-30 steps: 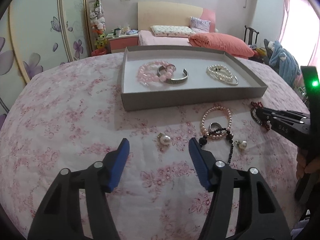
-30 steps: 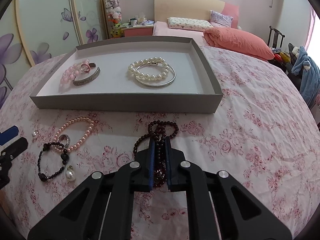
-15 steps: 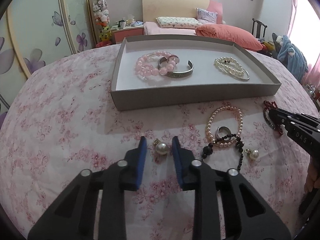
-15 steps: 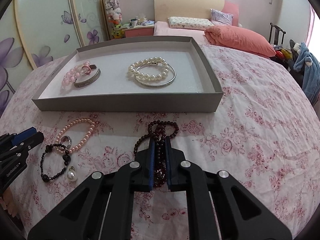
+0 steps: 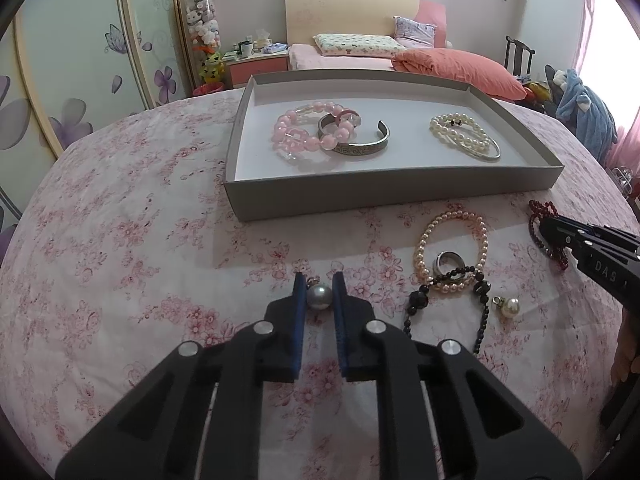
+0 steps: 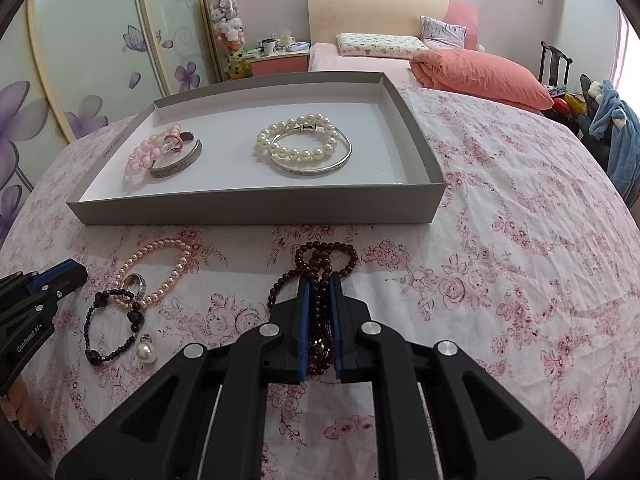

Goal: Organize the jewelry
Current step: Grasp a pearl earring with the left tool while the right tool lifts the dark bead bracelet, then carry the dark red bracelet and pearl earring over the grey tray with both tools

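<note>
A grey pearl earring [image 5: 319,297] lies on the flowered cloth between the blue pads of my left gripper [image 5: 318,281], whose jaws are closing and touch it on both sides. My right gripper [image 6: 319,280] is shut on a dark red bead bracelet [image 6: 326,254] that rests on the cloth in front of the grey tray [image 6: 256,212]. Between the two grippers lie a pink pearl strand [image 5: 452,220], a silver ring [image 5: 448,262], a black bead bracelet [image 5: 480,320] and a second pearl earring [image 5: 510,307].
The tray [image 5: 380,196] holds a pink bead bracelet [image 5: 296,136], a metal cuff [image 5: 360,146] and a white pearl bracelet with a bangle [image 5: 460,136]. A bed, a bedside cabinet and wardrobe doors stand behind the table.
My left gripper has moved forward to the pearl earring and its jaws have come together around it. The right gripper has stayed put with the dark red bracelet in it.
</note>
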`<state>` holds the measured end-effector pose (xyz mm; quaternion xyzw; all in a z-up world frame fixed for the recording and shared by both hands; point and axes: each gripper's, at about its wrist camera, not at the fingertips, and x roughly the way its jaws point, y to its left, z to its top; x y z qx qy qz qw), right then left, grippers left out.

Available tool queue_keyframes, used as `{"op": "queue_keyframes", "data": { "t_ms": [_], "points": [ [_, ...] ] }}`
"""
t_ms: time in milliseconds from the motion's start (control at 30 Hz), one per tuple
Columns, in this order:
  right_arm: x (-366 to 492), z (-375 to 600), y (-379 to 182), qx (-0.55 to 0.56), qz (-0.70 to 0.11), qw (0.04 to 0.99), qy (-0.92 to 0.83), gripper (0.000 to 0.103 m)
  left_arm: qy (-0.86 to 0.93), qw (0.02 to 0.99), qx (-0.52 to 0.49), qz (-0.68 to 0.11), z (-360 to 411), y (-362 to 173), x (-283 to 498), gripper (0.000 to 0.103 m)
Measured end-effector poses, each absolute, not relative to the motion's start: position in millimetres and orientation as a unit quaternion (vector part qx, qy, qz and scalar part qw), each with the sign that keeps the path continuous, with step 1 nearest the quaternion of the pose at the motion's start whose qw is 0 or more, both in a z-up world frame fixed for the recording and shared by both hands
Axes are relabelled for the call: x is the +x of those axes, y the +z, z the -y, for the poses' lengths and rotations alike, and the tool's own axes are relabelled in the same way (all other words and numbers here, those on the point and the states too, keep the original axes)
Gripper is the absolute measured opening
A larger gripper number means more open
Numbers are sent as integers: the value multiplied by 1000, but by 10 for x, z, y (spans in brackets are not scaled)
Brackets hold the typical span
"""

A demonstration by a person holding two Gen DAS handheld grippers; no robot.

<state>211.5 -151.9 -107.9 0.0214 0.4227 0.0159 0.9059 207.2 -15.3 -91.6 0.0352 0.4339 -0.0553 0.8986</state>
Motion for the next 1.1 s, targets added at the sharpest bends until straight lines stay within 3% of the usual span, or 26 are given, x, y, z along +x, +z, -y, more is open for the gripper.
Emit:
{"op": "queue_keyframes", "data": {
  "t_ms": [333,1100],
  "points": [
    [1958,1508,-886,51,-389,919,38,9,-45,905,8,-424,-49,-791,1985,14],
    [1251,1261,81,46,-193,977,74,9,-55,968,37,-242,215,102,1360,14]
  ]
}}
